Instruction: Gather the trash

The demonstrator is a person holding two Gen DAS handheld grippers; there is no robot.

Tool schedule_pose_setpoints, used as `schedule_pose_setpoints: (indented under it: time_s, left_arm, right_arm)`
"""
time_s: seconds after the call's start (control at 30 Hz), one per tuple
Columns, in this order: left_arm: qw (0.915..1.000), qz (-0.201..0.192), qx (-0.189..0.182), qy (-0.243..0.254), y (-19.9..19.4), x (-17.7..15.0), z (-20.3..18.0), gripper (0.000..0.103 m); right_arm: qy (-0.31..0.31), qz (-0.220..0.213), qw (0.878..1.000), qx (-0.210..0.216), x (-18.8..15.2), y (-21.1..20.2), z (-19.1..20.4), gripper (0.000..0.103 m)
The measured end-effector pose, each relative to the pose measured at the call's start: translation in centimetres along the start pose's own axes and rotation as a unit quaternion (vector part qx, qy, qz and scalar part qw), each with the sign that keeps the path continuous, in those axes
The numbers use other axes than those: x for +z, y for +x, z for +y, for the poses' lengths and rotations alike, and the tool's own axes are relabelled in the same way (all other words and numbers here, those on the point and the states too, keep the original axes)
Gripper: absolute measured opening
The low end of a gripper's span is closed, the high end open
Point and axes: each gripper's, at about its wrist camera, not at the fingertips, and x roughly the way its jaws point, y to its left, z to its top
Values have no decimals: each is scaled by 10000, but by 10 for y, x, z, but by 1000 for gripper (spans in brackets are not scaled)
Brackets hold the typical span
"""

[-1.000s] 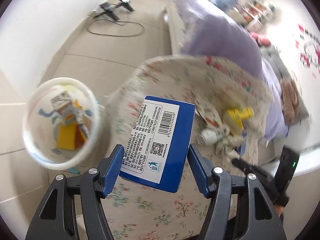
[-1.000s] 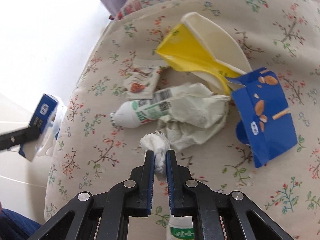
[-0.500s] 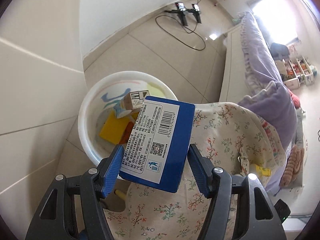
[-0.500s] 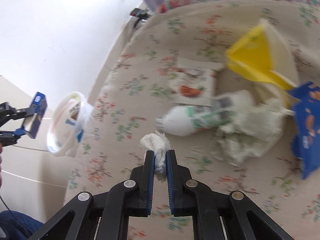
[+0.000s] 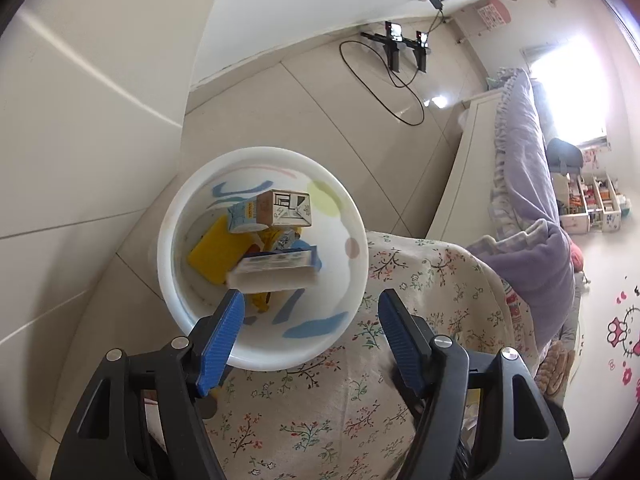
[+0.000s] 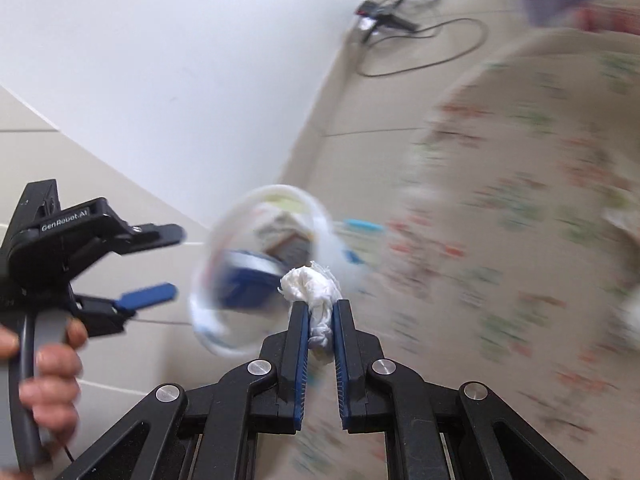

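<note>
Your left gripper [image 5: 310,312] stands with its jaws wide apart and nothing between them, low in the centre of the left wrist view, directly over the white bin [image 5: 176,280]. The blue box [image 5: 276,266] sits blurred just inside the bin's mouth, above a yellow packet [image 5: 212,250] and a small carton [image 5: 284,210], so that item counts as collected.

Your right gripper [image 6: 320,312] is clamped on a wad of white tissue [image 6: 310,286], low in the centre of the right wrist view, with the bin a blurred ring just left of it. That wad is not in the bin yet, so it looks like the next item to drop. How much trash remains on the floral cloth [image 5: 420,280] I cannot tell (the right view is smeared and the left view shows only bare cloth).

For room: the bin's rim touches or overlaps the cloth edge at lower right of the left view, while open tiled floor [image 5: 320,112] lies above it. Your left gripper occupies the left side of the right view, so bring the tissue in clear of it.
</note>
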Motion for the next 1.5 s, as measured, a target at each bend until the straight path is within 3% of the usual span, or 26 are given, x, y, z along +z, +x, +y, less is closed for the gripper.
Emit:
schedule_pose_setpoints:
  time_s: [0.23,0.27,0.33,0.4,0.57,0.73,0.93,1.27,1.4,1.5]
  left_arm:
    - [9997,-222,-13,62,-11,-1,-3,72]
    - [9997,-228,-33,32,-12,0,-2,72]
    - [9997,-236,-61,40,-12,0,-3,72]
    - [9996,-258,-48,112,-13,-1,-7,72]
    - [9986,-314,33,435,-12,-8,-24,72]
    - [9956,-270,31,899,-5,-22,-52,72]
    - [9853,-185,-44,1696,9,-53,-101,72]
    - [9474,9,92,3198,50,-135,-192,72]
    - [9353,111,99,3536,70,-160,-216,72]
    - [9357,244,51,3519,84,-168,-226,72]
  right_arm:
    - [-268,239,9993,-84,16,71,38,16]
    - [-324,238,9990,-175,17,77,42,23]
    - [-446,218,9985,-243,16,82,48,31]
    - [-509,252,9983,-141,14,85,54,45]
    - [-591,221,9977,-237,8,75,54,48]
    - [-499,149,9982,-299,-2,33,32,49]
    - [-490,-19,9967,-648,-11,-44,-14,53]
    - [468,-580,9847,-1573,-5,-188,-134,59]
    - [968,-679,9782,-1705,-19,-203,-181,60]
    - [943,-414,9805,-1674,-23,-188,-190,60]
